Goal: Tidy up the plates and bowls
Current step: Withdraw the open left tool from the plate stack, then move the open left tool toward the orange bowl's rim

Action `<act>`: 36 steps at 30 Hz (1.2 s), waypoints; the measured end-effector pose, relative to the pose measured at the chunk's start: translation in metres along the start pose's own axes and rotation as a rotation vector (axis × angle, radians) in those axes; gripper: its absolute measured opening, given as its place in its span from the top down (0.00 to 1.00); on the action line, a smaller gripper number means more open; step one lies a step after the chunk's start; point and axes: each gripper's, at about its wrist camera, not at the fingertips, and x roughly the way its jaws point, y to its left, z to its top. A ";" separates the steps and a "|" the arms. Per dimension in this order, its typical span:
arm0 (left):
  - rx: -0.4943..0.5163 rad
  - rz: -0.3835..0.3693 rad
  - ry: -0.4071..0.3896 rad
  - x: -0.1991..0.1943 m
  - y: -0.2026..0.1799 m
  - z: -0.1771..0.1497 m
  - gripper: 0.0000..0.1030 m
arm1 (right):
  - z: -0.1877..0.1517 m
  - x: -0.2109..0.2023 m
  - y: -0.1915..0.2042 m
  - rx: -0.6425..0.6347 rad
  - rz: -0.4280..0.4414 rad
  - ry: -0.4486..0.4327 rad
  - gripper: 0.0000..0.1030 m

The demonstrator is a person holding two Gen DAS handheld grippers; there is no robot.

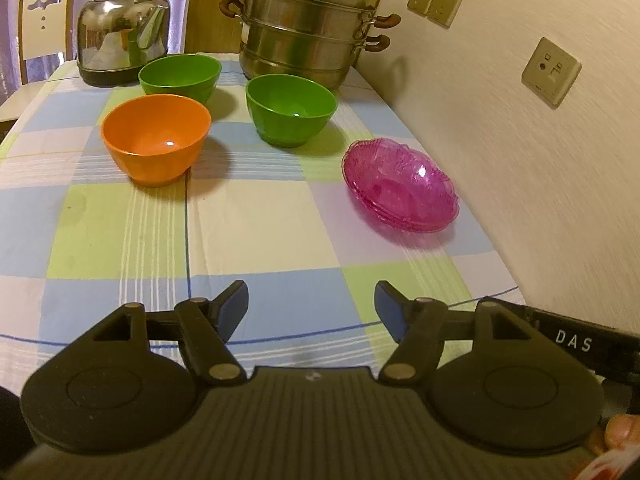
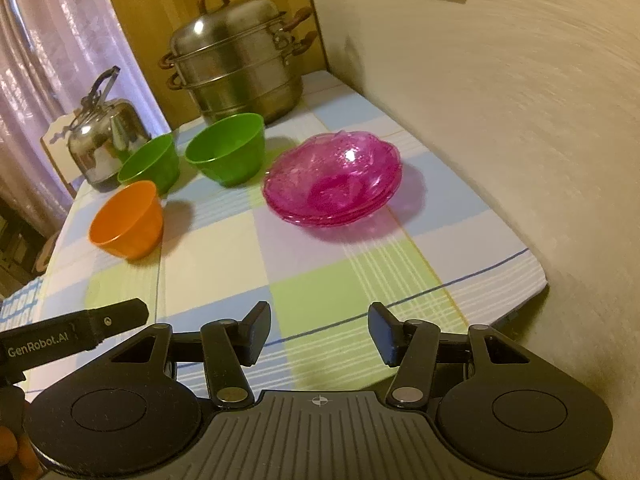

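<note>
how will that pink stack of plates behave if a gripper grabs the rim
The pink plates look like thin, glossy, see-through plastic, so probably light and rather slippery under the pads. Several sit nested, so a rim pinch may lift only the top one or shift the stack. The rims are shallow and scalloped, so the grip may be uneven.

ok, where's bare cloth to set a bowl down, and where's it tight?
Free: the wide near stretch of tablecloth between the grippers and the orange bowl, left of the pink plate stack. Also a lane between the orange bowl and the nearer green bowl. Crowded: the far end, where the farther green bowl sits close by the kettle and steamer pot.
</note>
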 end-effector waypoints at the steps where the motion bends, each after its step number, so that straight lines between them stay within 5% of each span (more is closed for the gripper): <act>1: -0.002 0.000 -0.003 -0.001 0.000 -0.001 0.35 | 0.000 -0.001 0.001 -0.003 0.000 -0.002 0.47; 36: -0.034 0.051 -0.024 -0.007 0.025 0.003 0.33 | -0.002 0.010 0.019 -0.030 0.017 0.024 0.45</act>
